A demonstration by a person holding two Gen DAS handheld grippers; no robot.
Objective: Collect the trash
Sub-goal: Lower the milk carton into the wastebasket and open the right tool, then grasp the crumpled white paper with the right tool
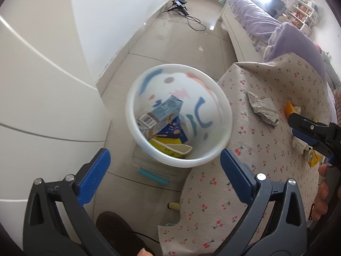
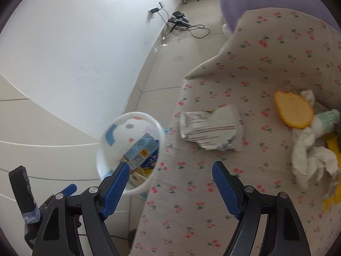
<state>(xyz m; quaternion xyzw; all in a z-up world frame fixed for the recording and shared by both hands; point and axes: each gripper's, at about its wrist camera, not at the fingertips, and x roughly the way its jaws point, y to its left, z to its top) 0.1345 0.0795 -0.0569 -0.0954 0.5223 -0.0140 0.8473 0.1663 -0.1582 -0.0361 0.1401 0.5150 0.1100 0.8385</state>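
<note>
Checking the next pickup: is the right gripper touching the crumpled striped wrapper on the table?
Apart. In the right wrist view the open right gripper shows bare tablecloth between its fingertips and the striped wrapper.

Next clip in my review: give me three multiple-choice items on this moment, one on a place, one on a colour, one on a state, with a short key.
1. Where is the pale blue drink carton?
A. inside the white plastic bin
B. on the cherry-print tablecloth
C. on the floor

2. What colour are the ribbed pads on the fingers of the left gripper?
A. red
B. blue
C. green

3. What is between the jaws of the right gripper?
A. the crumpled striped wrapper
B. the orange foam piece
C. nothing

Key: 1 A, the carton leans inside the bin's rim. 2 B, both pads show blue. 3 C, its jaws stand apart over bare cloth, the wrapper lying beyond them.
</note>
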